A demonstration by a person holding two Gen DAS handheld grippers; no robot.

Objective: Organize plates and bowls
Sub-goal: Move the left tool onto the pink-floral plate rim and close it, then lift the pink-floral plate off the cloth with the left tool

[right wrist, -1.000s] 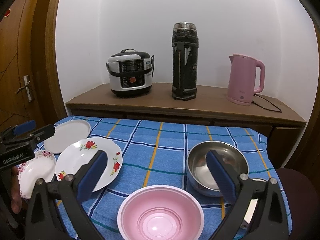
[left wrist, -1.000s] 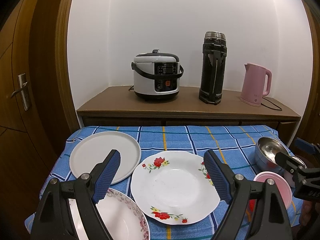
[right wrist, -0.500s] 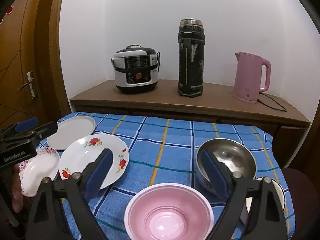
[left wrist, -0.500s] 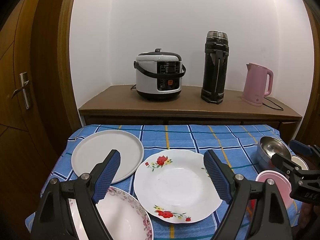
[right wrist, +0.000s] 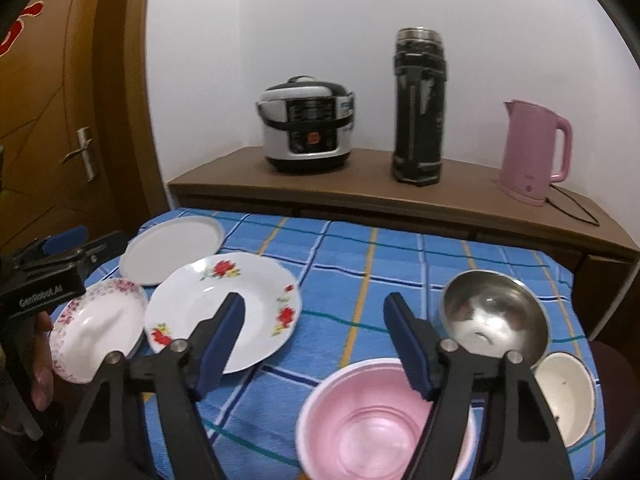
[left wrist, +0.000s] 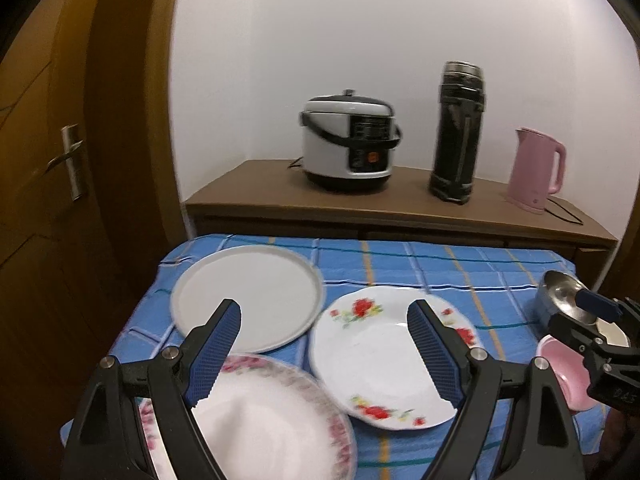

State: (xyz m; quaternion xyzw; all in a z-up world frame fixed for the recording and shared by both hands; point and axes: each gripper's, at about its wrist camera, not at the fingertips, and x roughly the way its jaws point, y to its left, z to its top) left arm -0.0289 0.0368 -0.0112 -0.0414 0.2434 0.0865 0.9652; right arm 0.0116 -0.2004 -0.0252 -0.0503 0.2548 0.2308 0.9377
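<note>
Plates and bowls lie on a table with a blue checked cloth point(right wrist: 340, 292). Seen from the right wrist, a plain white round plate point(right wrist: 172, 248) lies at 10 o'clock, a white deep plate with red flowers point(right wrist: 240, 300) just beside it towards centre, and a white bowl with a pink floral rim point(right wrist: 96, 324) at 9 o'clock, its edge overlapping the flowered plate. A round steel bowl point(right wrist: 494, 316) sits at 3 o'clock, a pink plastic bowl point(right wrist: 384, 420) at 6 o'clock, and a small white bowl point(right wrist: 568, 396) at 4 o'clock, close beside the steel one.

The left gripper point(left wrist: 324, 348) has its jaws spread above the pink-rimmed bowl and the flowered plate, gripping nothing. The right gripper point(right wrist: 314, 340) has just been narrowing its jaws; they stand apart, nothing between them, above the pink bowl's far rim.
</note>
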